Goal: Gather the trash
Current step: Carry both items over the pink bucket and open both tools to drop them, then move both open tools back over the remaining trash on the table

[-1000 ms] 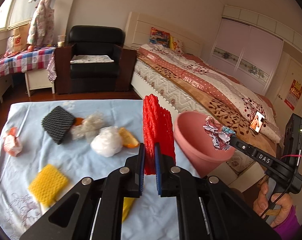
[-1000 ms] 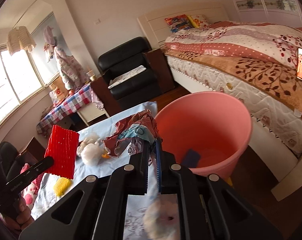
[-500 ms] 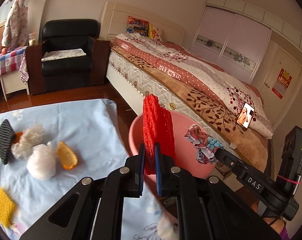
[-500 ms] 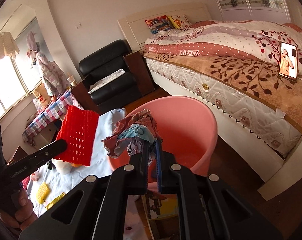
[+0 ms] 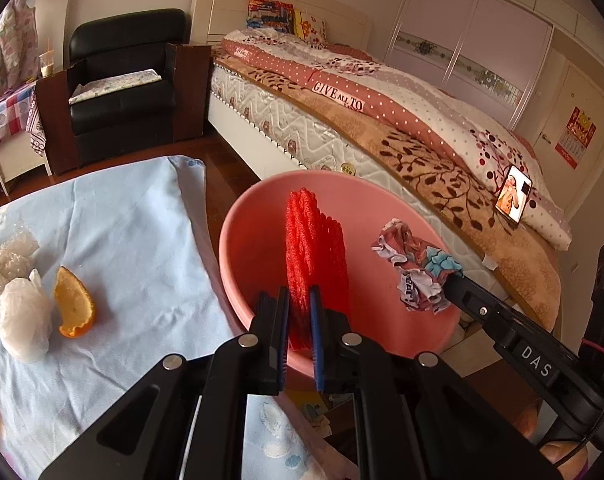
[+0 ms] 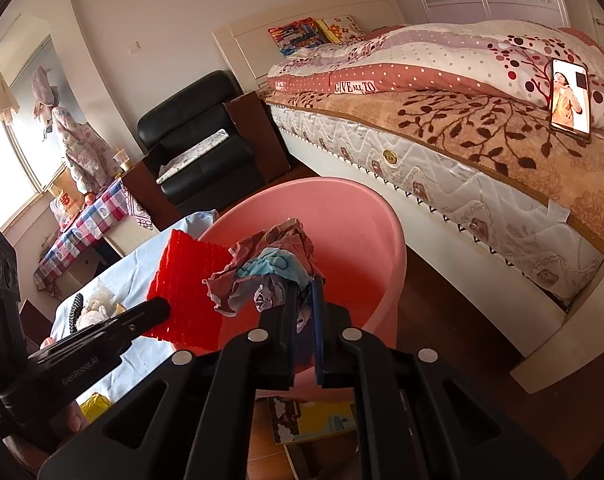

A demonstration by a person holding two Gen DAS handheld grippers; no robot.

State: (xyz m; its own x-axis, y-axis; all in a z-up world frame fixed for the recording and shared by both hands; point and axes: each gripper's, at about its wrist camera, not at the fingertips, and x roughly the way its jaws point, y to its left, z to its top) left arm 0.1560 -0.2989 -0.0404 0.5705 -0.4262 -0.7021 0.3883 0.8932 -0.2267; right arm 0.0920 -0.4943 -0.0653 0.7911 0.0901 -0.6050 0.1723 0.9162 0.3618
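Note:
My left gripper is shut on a red foam net sleeve, which stands upright over the mouth of the pink plastic bin. In the right wrist view the same red sleeve hangs at the bin's left rim. My right gripper is shut on a crumpled printed wrapper and holds it above the pink bin. The left wrist view shows that wrapper over the bin's right side, a little apart from the sleeve.
On the pale blue cloth lie an orange peel, a white plastic wad and a white foam net. A bed with a phone runs behind the bin; a black armchair stands farther back.
Both grippers moved from over the table to over the pink bin, each still shut on its piece. The black and yellow nets have slid out of the left wrist view.

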